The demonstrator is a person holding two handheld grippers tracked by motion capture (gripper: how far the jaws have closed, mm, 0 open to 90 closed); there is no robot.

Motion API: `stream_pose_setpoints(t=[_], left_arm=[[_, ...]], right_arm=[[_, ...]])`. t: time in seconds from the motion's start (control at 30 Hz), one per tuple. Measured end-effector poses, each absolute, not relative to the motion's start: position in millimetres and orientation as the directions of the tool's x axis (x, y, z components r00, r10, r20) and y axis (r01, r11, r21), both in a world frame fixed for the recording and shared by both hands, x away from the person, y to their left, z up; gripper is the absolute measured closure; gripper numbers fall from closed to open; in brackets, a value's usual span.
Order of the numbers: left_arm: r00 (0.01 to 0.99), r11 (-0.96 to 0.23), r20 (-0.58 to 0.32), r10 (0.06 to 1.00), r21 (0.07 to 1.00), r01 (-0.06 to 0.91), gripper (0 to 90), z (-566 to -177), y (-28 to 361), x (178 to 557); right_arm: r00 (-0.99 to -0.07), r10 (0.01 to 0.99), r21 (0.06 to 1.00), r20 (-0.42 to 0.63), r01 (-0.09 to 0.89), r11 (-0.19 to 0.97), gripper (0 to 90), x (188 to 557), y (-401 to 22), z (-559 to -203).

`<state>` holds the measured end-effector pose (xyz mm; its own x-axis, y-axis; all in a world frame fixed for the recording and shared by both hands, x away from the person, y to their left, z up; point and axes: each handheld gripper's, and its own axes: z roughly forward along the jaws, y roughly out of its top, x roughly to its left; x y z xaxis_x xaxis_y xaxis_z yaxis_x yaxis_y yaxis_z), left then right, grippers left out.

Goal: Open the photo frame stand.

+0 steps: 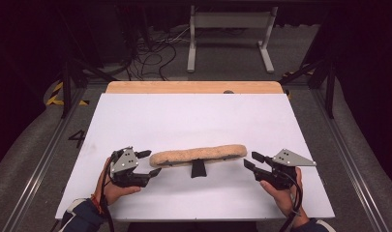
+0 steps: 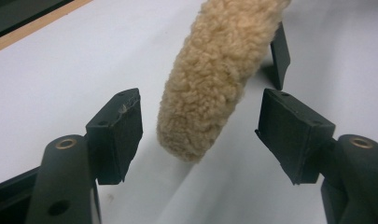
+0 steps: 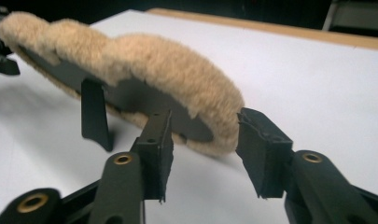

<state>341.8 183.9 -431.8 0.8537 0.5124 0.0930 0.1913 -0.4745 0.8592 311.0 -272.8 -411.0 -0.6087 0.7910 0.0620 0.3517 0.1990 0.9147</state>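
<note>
Fleece pad on white table

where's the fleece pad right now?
High view: the fleece pad lies crosswise on the near half of the white table, propped on a black stand, between the left tongs and right tongs, gripped by neither.

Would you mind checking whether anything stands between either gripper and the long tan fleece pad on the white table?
Nothing visible does. The left gripper and right gripper each face an end of the long tan fleece pad, jaws open, with bare white table around.
</note>
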Motion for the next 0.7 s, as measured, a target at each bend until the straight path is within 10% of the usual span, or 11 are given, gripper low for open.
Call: stream_pose_setpoints(t=[0.2,0.7], left_arm=[[0.861,-0.476,0.079,0.503,0.857,0.199,41.0,-431.5,185.8,343.7],[0.865,-0.468,0.062,0.498,0.859,0.207,47.2,-432.3,182.2,344.9]], right_arm=[[-0.575,0.816,0.937,0.048,0.308,0.162,77.5,308.7,-272.9,-403.8],[-0.563,0.824,0.920,0.061,0.352,0.172,82.7,316.9,-265.3,-407.9]])
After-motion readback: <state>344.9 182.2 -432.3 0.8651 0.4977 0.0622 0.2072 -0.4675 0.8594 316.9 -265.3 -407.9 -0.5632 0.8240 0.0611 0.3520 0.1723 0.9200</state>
